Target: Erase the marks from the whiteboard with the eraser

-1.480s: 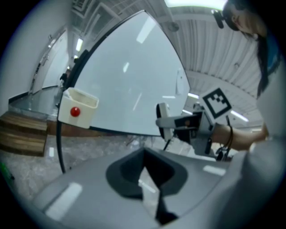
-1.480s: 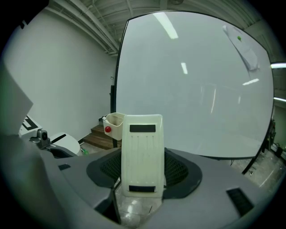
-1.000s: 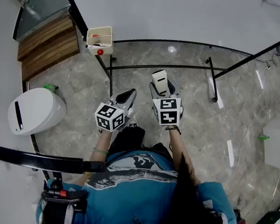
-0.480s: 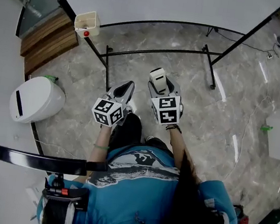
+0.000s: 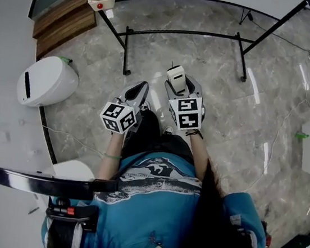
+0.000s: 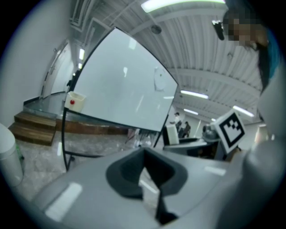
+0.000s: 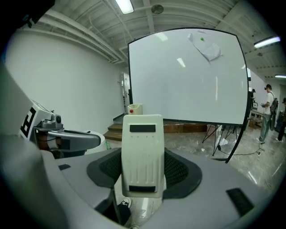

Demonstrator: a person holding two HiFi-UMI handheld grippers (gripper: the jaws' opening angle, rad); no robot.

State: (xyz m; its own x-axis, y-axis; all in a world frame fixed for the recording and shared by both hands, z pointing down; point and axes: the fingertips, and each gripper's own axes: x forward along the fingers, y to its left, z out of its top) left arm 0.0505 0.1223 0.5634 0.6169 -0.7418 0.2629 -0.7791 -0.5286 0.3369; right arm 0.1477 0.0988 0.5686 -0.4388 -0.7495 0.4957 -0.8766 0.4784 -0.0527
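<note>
Right gripper (image 7: 143, 169) pinches the eraser (image 7: 142, 147); left gripper (image 6: 145, 172) pressed together, empty. Mark (image 7: 206, 48) sits high on the whiteboard (image 7: 178, 89); I worry pressing there could twist the eraser loose.

The left gripper (image 6: 145, 166) is seen with its dark pads closed together and nothing held between them. Beyond it, a whiteboard (image 6: 120, 85) on a black stand is shown, with a small cream box (image 6: 74, 101) fixed at its lower left corner. At the right, the right gripper (image 6: 176, 138) is seen with a pale eraser (image 6: 171, 132) at its tip.
</note>
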